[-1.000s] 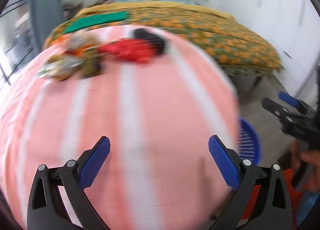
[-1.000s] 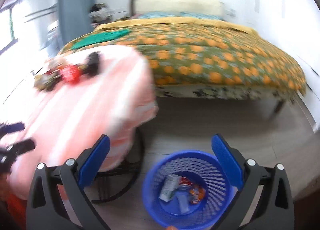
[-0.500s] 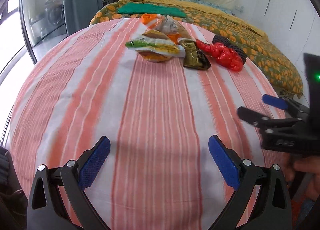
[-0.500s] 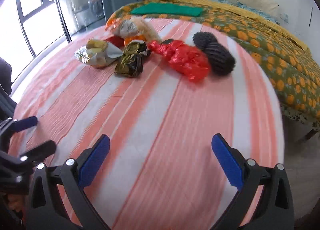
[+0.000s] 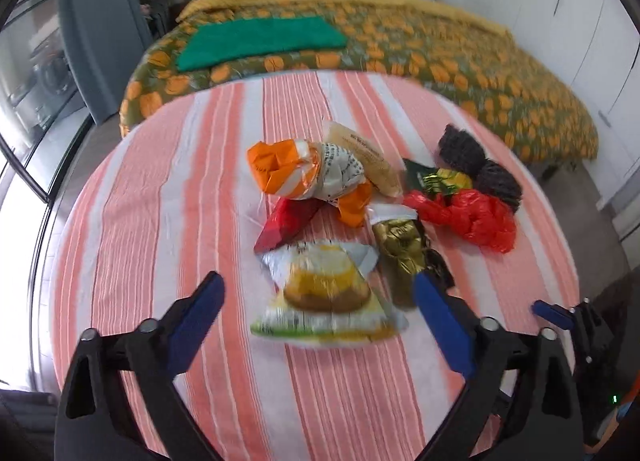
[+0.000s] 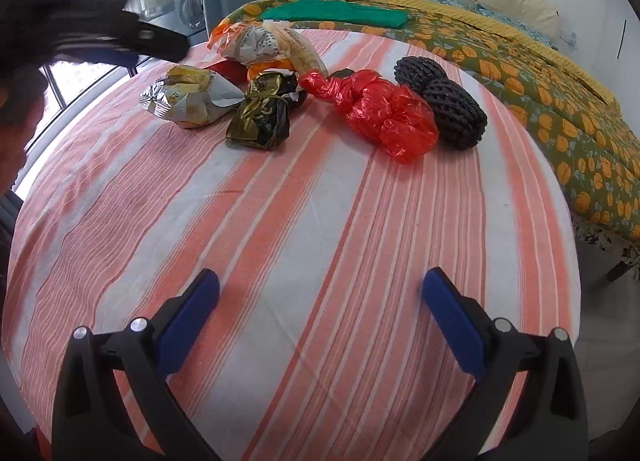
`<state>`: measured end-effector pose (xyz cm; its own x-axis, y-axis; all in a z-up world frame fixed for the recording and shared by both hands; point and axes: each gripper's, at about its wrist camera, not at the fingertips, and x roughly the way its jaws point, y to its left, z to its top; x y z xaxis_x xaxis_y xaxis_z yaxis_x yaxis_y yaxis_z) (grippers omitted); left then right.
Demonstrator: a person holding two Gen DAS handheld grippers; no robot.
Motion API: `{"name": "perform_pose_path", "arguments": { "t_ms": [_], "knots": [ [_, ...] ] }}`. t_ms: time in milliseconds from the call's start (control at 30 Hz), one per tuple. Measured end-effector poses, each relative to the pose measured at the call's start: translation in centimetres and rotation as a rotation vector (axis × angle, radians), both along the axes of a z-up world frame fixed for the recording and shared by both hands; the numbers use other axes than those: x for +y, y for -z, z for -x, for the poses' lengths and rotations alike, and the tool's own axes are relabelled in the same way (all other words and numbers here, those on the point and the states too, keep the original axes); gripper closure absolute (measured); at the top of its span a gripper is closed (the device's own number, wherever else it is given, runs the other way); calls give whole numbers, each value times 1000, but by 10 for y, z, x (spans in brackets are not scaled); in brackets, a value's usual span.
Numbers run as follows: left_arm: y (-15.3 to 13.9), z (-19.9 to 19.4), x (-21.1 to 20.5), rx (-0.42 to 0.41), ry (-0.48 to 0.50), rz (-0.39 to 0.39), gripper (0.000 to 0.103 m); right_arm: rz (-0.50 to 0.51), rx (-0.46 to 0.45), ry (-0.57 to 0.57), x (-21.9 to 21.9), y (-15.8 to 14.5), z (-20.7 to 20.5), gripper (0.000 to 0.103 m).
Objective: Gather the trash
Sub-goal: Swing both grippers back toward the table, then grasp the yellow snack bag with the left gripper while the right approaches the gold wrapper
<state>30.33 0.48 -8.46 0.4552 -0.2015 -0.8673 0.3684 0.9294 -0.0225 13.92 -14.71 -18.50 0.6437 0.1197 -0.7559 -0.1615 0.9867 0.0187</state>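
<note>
The left gripper [image 5: 316,307] has jaws spread, just closing slightly, around a yellow snack packet [image 5: 326,295] without touching. The right gripper [image 6: 320,315] has jaws spread over the bare striped table [image 6: 280,221].

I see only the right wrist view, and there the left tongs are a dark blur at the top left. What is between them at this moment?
Observer: In the left wrist view, the yellow-and-white snack packet lies between the left tongs. The pads do not touch it, and the jaws have just been closing a little.
Operator: Is some trash hidden from me behind that packet?
Observer: Yes. A dark red wrapper lies just beyond it, partly under the orange-and-white bag.
Operator: And near the red plastic bag?
Observer: A dark green packet with gold foil lies beside the knotted end of the red plastic bag.
</note>
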Motion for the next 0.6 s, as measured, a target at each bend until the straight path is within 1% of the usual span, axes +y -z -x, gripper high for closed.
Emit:
{"name": "perform_pose_path", "arguments": {
  "t_ms": [33,100,133,200,267,300,333,433,533,600],
  "knots": [
    [3,-9,-2,30,9,-11,19,0,0,1,0,0,0,5],
    [12,-23,-7,92,23,-25,24,-3,1,0,-1,0,0,5],
    [18,-27,-10,114,28,-44,27,-5,1,0,-1,0,0,5],
    [27,-30,-16,126,41,-85,34,-5,2,0,-1,0,-1,5],
    [33,-30,-20,124,46,-114,56,-6,2,0,-2,0,-1,5],
    [33,-29,-19,110,40,-117,60,-6,2,1,-2,0,-1,5],
    [31,-26,-17,97,34,-101,63,-6,2,1,-2,0,-1,5],
    [18,-8,0,38,-23,-64,64,-8,3,2,-2,0,-1,5],
    [4,31,21,-26,-54,15,64,-9,2,3,-2,0,-1,5],
    [6,63,34,-71,-82,37,63,-8,2,3,-2,0,-1,5]
  ]
}}
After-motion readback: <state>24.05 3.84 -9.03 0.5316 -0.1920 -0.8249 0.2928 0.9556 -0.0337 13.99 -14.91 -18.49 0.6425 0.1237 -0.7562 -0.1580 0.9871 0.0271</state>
